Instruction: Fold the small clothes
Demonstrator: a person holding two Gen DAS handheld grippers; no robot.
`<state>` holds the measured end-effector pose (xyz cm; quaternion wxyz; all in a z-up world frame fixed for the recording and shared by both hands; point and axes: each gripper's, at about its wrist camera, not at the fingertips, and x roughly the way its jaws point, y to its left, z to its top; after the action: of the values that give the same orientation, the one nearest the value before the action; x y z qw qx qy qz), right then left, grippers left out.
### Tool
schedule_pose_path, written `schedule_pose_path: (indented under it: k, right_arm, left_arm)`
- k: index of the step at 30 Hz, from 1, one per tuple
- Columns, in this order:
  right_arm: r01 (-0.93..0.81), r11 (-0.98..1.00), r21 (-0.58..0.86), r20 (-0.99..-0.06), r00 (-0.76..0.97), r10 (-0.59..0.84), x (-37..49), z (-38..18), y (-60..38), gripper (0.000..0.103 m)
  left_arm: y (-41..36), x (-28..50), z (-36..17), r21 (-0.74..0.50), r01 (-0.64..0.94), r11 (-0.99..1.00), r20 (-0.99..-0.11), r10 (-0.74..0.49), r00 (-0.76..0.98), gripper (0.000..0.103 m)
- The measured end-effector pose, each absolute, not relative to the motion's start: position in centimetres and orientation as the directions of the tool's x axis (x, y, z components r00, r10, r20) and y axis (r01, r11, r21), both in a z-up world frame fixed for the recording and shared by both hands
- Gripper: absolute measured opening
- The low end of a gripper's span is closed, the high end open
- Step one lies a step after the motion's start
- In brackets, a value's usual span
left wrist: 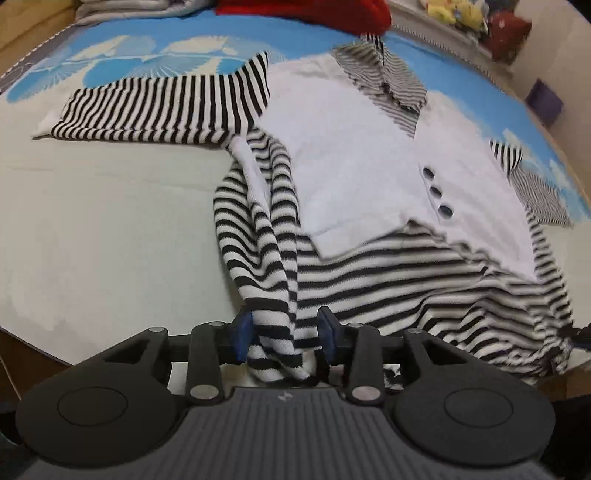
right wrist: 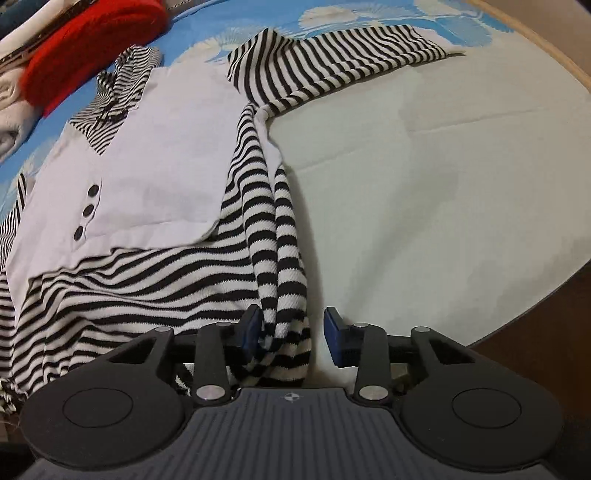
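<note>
**Layout of the garment on the bed**

My left gripper (left wrist: 285, 334) stands at the near edge of the bed (left wrist: 110, 229), with a bunched fold of the top (left wrist: 369, 155) lying between its two fingers. The top spreads away from me, its hem nearest and its collar (left wrist: 391, 85) farthest. One sleeve (left wrist: 159, 110) stretches out to the left of the body, flat on the bed. A row of buttons (left wrist: 436, 192) sits on the front panel, right of the fold. Behind the collar lies a folded cloth (left wrist: 314, 14). From my right gripper (right wrist: 291, 332), the same fold runs between the fingers; the body lies to its left.
</note>
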<state>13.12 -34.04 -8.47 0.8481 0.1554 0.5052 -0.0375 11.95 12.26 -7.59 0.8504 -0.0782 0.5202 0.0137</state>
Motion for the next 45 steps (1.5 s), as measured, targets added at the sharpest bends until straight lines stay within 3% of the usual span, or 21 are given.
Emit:
schedule_pose_path:
  k: [1, 2, 4, 7, 9, 12, 14, 19, 21, 23, 25, 29, 34, 35, 40, 45]
  right_arm:
    - [0.206, 0.953, 0.222, -0.878, 0.467, 0.104, 13.4, -8.9, -33.8, 0.038]
    - [0.190, 0.959, 0.212, -0.890, 0.444, 0.109, 13.6, -9.5, -33.4, 0.035]
    - [0.166, 0.967, 0.193, -0.893, 0.438, 0.103, 13.5, -9.8, -33.2, 0.016]
    - [0.181, 0.968, 0.173, -0.872, 0.484, 0.066, 13.2, -8.9, -33.4, 0.011]
    - [0.195, 0.965, 0.175, -0.865, 0.500, 0.055, 13.1, -8.4, -33.6, 0.012]
    - [0.197, 0.971, 0.136, -0.834, 0.552, 0.005, 12.6, -7.5, -33.3, 0.027]
    - [0.163, 0.980, 0.114, -0.786, 0.618, -0.012, 12.4, -6.4, -32.4, 0.030]
    - [0.011, 0.995, 0.101, -0.668, 0.742, 0.060, 11.4, -4.2, -30.0, 0.038]
    - [-0.013, 0.989, 0.145, -0.707, 0.698, 0.112, 12.0, -5.0, -29.8, 0.040]
    - [0.000, 0.990, 0.139, -0.812, 0.572, 0.114, 13.1, -7.3, -29.5, 0.044]
    - [0.033, 0.994, 0.106, -0.876, 0.476, 0.078, 13.5, -9.2, -29.4, 0.041]
    - [0.026, 0.994, 0.103, -0.817, 0.572, 0.069, 13.1, -7.5, -28.9, 0.047]
    - [0.010, 1.000, 0.012, -0.888, 0.459, 0.006, 13.8, -9.8, -27.1, 0.049]
    - [0.002, 1.000, -0.017, -0.871, 0.491, -0.016, 13.7, -9.3, -26.6, 0.049]
    - [0.042, 0.998, 0.046, -0.747, 0.664, 0.007, 13.0, -5.2, -26.1, 0.050]
    - [0.070, 0.995, 0.078, -0.618, 0.786, -0.007, 12.6, -2.1, -26.2, 0.050]
  left_arm:
    - [11.9, 12.3, -8.5, -0.079, -0.101, 0.992, -0.913, -0.032, 0.406, 0.022]
    - [11.7, 12.6, -9.5, -0.053, -0.100, 0.994, -0.935, -0.014, 0.354, 0.019]
    - [11.4, 12.7, -10.0, -0.032, -0.085, 0.996, -0.942, -0.002, 0.336, 0.019]
    - [10.8, 12.4, -9.0, -0.016, -0.071, 0.997, -0.925, 0.012, 0.380, 0.021]
    - [10.0, 11.6, -7.5, 0.004, -0.059, 0.998, -0.886, 0.031, 0.463, 0.022]
    - [8.7, 10.6, -5.6, 0.053, -0.017, 0.998, -0.802, 0.053, 0.595, 0.024]
    - [7.8, 10.3, -4.8, 0.044, 0.028, 0.999, -0.766, 0.016, 0.642, 0.024]
    - [6.3, 10.8, -5.1, 0.001, 0.112, 0.994, -0.775, -0.070, 0.629, 0.024]
    - [6.0, 11.6, -7.3, 0.030, 0.107, 0.994, -0.854, -0.030, 0.520, 0.024]
    - [6.5, 12.4, -9.6, 0.070, 0.071, 0.995, -0.923, 0.038, 0.384, 0.023]
    - [7.0, 12.4, -9.6, 0.036, 0.037, 0.999, -0.924, 0.019, 0.382, 0.023]
    - [7.2, 11.8, -7.5, -0.018, 0.034, 0.999, -0.879, -0.032, 0.476, 0.031]
    - [7.2, 12.5, -8.9, 0.024, 0.032, 0.999, -0.923, 0.010, 0.384, 0.035]
    - [7.1, 12.4, -8.3, 0.027, 0.037, 0.999, -0.912, 0.009, 0.410, 0.036]
    - [7.5, 11.5, -4.6, -0.006, 0.048, 0.999, -0.811, -0.033, 0.584, 0.066]
    - [7.8, 11.5, -2.0, -0.004, -0.004, 1.000, -0.699, 0.000, 0.715, 0.071]
